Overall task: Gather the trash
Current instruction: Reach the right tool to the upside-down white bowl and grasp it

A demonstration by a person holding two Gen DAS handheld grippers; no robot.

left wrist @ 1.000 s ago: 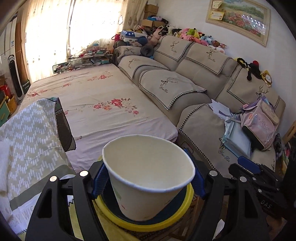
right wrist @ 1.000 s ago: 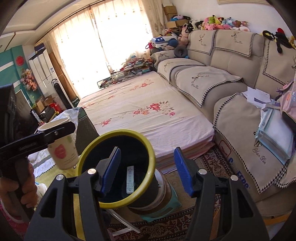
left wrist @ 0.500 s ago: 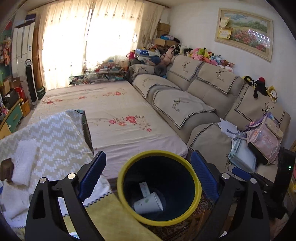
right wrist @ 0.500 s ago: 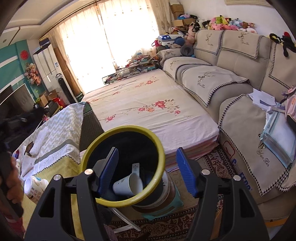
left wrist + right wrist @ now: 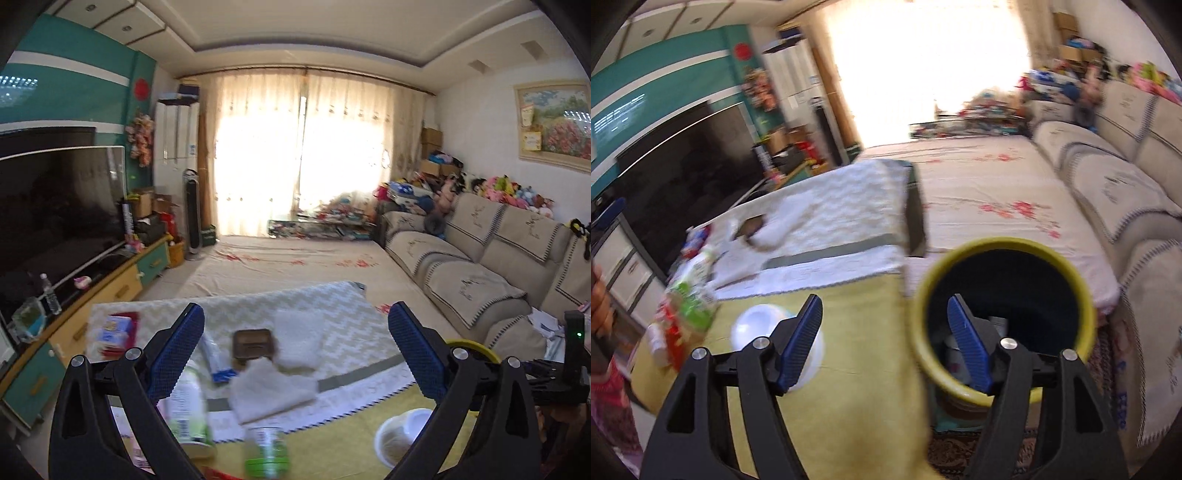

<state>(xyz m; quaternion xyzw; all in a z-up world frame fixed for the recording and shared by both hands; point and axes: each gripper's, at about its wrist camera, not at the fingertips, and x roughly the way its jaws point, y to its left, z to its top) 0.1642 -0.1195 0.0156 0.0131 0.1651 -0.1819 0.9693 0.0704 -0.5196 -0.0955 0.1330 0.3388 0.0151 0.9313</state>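
My left gripper [image 5: 295,350] is open and empty above a table with trash: a white-green bottle [image 5: 186,406], a green-lidded jar [image 5: 266,452], a white bowl [image 5: 400,437], a crumpled white tissue [image 5: 271,393] and a brown box [image 5: 253,343]. My right gripper [image 5: 884,343] is open and empty at the table's edge, between the white bowl [image 5: 757,325] and the yellow-rimmed bin [image 5: 1004,288]. A paper cup [image 5: 955,356] lies inside the bin. The bin's rim [image 5: 472,347] peeks behind my left gripper's right finger.
The table has a yellow cloth [image 5: 857,332] and a white zigzag cover [image 5: 332,321]. A TV [image 5: 55,210] on a low cabinet stands left. A floral mattress [image 5: 997,206] and a beige sofa [image 5: 480,266] lie right. A red packet [image 5: 670,336] sits near the bottle [image 5: 692,295].
The left gripper let the paper cup drop into the bin, then swung left and up over the table. The right gripper turned left toward the table and its jaws narrowed.
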